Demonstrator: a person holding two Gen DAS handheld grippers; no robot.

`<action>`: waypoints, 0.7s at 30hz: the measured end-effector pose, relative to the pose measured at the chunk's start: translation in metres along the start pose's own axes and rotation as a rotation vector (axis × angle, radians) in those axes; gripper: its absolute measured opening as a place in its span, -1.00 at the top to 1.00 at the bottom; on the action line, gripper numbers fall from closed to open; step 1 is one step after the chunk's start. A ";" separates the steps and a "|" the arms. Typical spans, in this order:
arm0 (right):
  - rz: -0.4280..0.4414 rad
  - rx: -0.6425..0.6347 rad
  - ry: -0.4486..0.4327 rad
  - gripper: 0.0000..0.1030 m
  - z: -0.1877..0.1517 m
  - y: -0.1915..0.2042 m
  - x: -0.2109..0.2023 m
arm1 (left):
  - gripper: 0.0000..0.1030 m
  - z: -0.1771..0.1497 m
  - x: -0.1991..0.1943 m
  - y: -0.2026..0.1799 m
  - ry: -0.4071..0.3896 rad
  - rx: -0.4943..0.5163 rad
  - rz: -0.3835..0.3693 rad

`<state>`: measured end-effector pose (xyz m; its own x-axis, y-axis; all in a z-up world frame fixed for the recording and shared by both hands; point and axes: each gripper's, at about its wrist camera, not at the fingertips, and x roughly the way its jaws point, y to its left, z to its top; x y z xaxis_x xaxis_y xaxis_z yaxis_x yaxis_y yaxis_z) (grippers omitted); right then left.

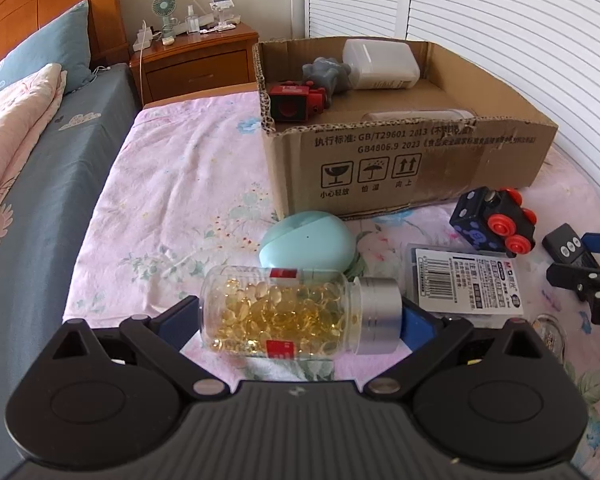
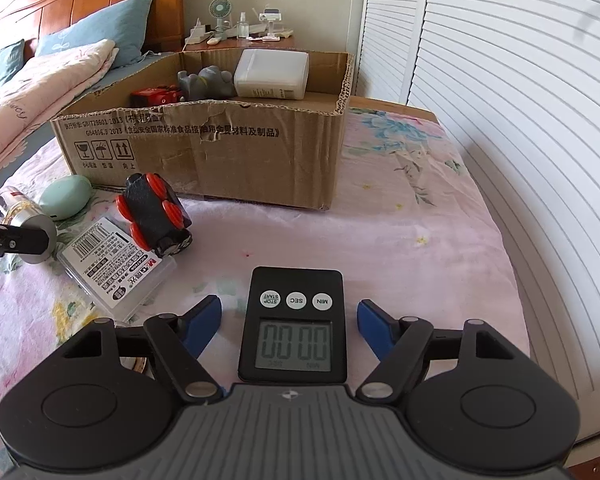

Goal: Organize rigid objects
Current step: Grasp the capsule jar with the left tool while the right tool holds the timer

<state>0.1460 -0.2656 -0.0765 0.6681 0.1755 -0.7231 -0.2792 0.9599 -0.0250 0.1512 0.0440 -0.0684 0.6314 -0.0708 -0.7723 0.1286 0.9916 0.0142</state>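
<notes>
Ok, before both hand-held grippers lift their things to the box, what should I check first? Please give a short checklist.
1. Left hand-held gripper on the bottle, pads at base and cap: ok.
2. Bottle cap on: ok.
3. Right hand-held gripper around the timer: ok.
4. Right pads pressing the timer: not ok, gaps on both sides.
5. Free room in the box: ok.
6. Bottle grip firm enough: cannot tell.

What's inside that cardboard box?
The cardboard box holds a white container, a grey toy and a red toy. Its near wall hides most of the floor.
</notes>
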 end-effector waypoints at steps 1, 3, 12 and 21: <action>0.000 -0.001 -0.002 -0.34 0.000 0.000 -0.001 | -0.93 0.000 0.000 0.000 0.001 -0.002 -0.004; 0.001 -0.007 0.002 -0.22 0.000 0.001 -0.003 | -0.90 0.000 0.000 -0.001 -0.006 0.001 -0.009; 0.010 -0.025 0.024 -0.12 0.000 0.000 -0.008 | -0.80 0.002 -0.007 0.002 0.001 0.033 -0.035; 0.019 -0.071 0.005 -0.11 0.006 -0.003 -0.027 | -0.80 0.003 -0.026 -0.001 0.003 0.115 -0.051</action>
<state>0.1330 -0.2719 -0.0534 0.6588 0.1918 -0.7275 -0.3401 0.9384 -0.0606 0.1369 0.0444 -0.0470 0.6196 -0.1203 -0.7756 0.2476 0.9677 0.0478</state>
